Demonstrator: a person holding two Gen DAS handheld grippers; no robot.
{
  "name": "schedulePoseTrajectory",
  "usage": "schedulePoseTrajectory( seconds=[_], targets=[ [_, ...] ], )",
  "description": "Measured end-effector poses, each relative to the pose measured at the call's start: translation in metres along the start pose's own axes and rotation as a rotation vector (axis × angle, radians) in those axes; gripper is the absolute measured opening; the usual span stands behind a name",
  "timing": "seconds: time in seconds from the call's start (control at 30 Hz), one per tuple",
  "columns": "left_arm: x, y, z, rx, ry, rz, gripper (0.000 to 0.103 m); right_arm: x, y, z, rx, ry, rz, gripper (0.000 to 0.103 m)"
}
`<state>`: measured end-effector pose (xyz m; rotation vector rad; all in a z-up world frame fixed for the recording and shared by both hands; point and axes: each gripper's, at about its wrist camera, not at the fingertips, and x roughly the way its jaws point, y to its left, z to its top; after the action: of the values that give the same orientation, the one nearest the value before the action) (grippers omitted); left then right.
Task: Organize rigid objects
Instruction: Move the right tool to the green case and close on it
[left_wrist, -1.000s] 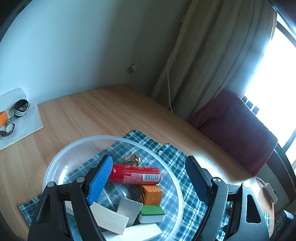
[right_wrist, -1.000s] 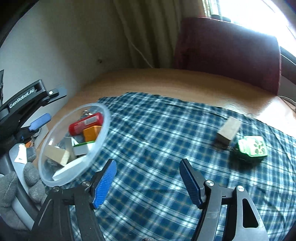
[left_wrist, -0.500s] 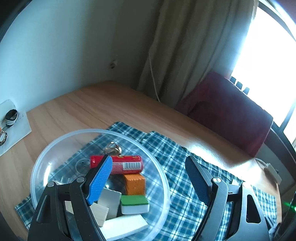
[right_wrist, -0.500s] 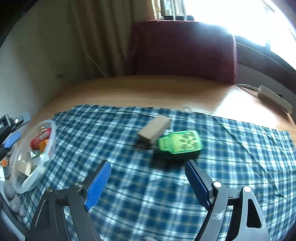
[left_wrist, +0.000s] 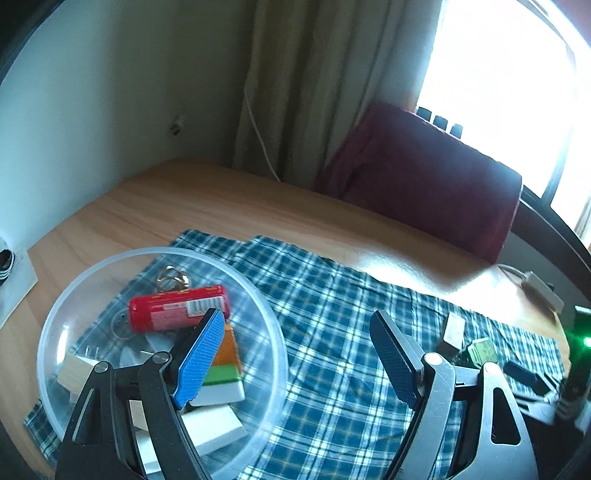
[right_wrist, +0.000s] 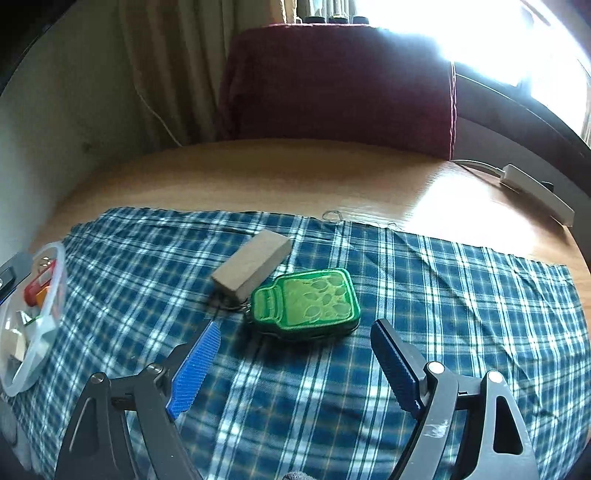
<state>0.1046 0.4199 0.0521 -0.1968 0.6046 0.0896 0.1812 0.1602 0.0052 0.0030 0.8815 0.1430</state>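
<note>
I am holding the left gripper (left_wrist: 297, 354) over the near edge of the clear plastic bowl (left_wrist: 266, 373), its jaws spread wide with nothing between them. The bowl is sitting on the blue plaid cloth (left_wrist: 332, 314), which is covering part of the wooden counter (left_wrist: 207, 206). Inside the bowl I am seeing a red tube (left_wrist: 173, 310) lying on its side, a metal key ring (left_wrist: 171, 277) just behind it, an orange block (left_wrist: 229, 347) partly hidden by my left finger pad, a green-and-white tile (left_wrist: 221, 384) touching the orange block, and pale wooden pieces (left_wrist: 74, 369) toward the near side.

I am pointing the right gripper (right_wrist: 295, 362) at the two things lying out on the cloth, and its jaws are also spread apart and empty. The green jar-shaped pouch (right_wrist: 306, 299) is lying flat just ahead of the fingertips, roughly centred between them. The plain wooden block (right_wrist: 251, 264) is resting behind and to the left of the pouch, touching it or nearly so; I cannot tell which. A small ring or chain at the pouch's neck is sitting against the block's near end. The bowl is showing at the far left of this view, well apart from both. A white power strip (right_wrist: 535, 188) is lying on the bare counter at the far right.
</note>
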Motion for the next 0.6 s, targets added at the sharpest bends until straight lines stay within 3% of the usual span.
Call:
schedulePoseTrajectory(
  seconds=[0.13, 0.43, 0.6],
  targets=[
    [0.001, -0.005, -0.002, 0.021, 0.010, -0.013, 0.082, 0.008, -0.002, 0.004, 0.003, 0.012, -0.011, 0.091],
    [0.002, -0.010, -0.005, 0.045, 0.019, -0.023, 0.082, 0.024, -0.005, 0.009, 0.004, 0.039, -0.018, 0.091],
    [0.003, -0.013, -0.006, 0.055, 0.025, -0.025, 0.082, 0.025, -0.003, 0.010, -0.010, 0.029, -0.033, 0.074]
  ],
)
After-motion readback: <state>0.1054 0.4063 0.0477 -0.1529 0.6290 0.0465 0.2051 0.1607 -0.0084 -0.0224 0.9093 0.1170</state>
